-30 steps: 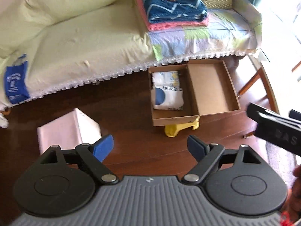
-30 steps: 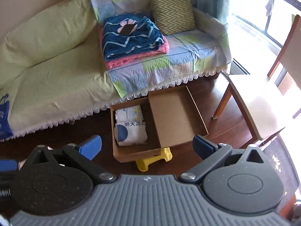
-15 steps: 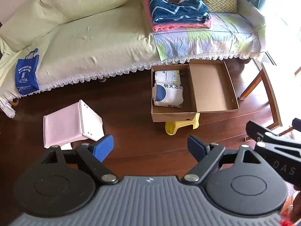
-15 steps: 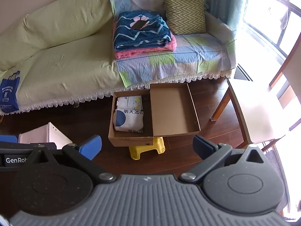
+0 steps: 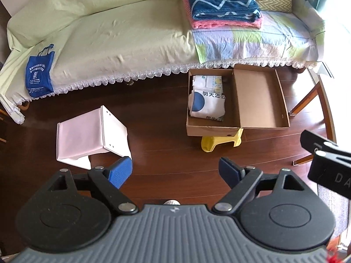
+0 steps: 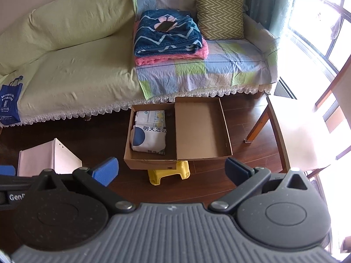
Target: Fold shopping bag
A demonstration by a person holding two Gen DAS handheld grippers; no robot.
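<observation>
Both claws held wide and empty above the floor; bags well apart from them.

A blue non-woven shopping bag (image 5: pixel 39 74) is seen lying flat at the sofa's (image 5: pixel 122 41) front left edge, handles up. White printed bags (image 5: pixel 207 100) sit folded in the open brown cardboard box (image 5: pixel 258 96), presumably staged there as done (early or late stage cannot be settled). Left claw (image 5: pixel 175 172) and right claw (image 6: pixel 172 172): jaws spread wide, nothing gripped or touched.

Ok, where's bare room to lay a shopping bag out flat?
The green sofa seat between the blue shopping bag and the folded blankets is bare. The cardboard box has an empty right half; its left half holds folded bags.
</observation>
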